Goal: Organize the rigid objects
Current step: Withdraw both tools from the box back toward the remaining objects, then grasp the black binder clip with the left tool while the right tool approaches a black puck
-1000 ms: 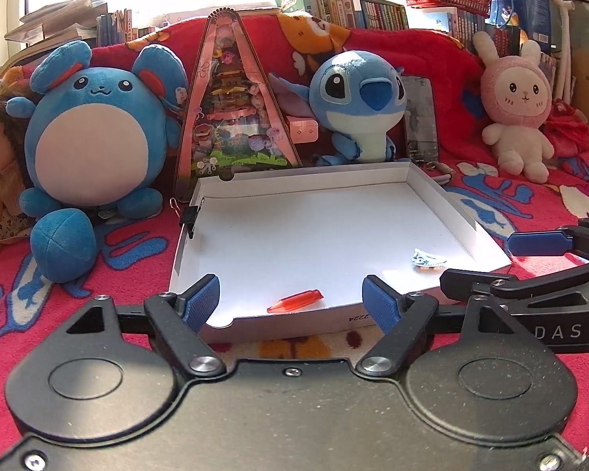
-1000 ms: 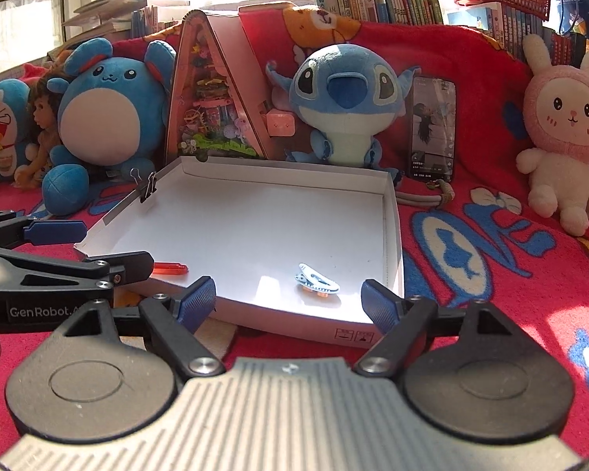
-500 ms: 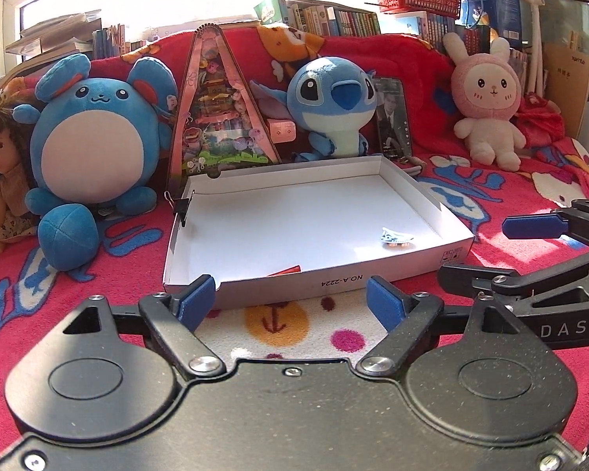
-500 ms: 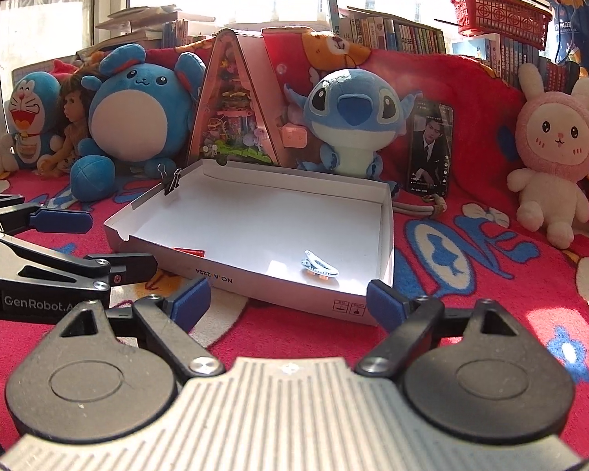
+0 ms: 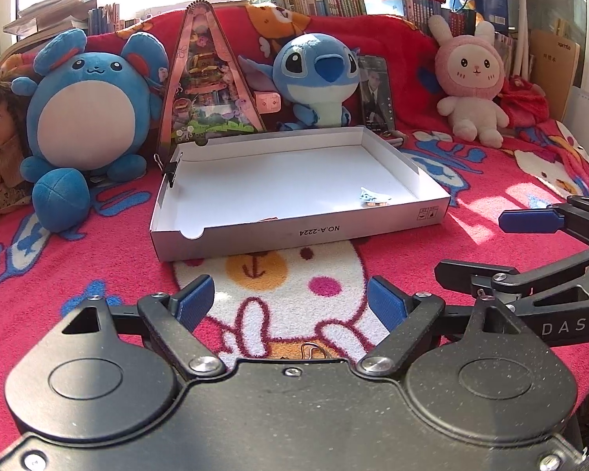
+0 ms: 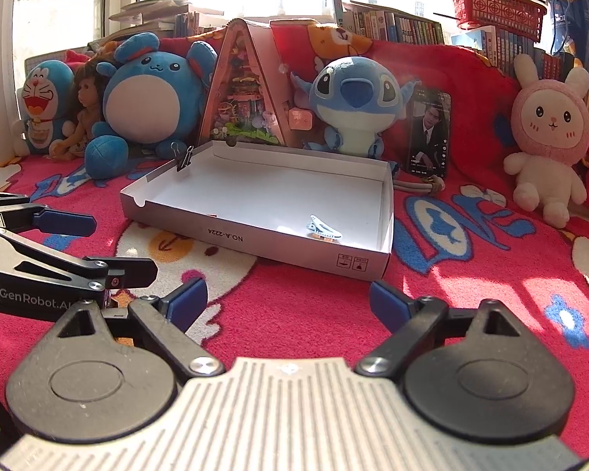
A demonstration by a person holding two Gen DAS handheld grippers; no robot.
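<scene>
Printing reading "NO.A-2224" is showing upside down on the near wall of the shallow white cardboard tray (image 5: 294, 231), which is sitting on the red cartoon blanket (image 6: 294, 314). A pale blue hair clip (image 6: 324, 229) is lying inside at its 5 o'clock corner. Left hand-held gripper (image 5: 290, 304), marked "GenRobot.AI", and right hand-held gripper (image 6: 288, 300), marked "DAS", are both hovering released, grasping nothing.

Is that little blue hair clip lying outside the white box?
No, the blue hair clip lies inside the white box, on its floor near the front right corner.
</scene>
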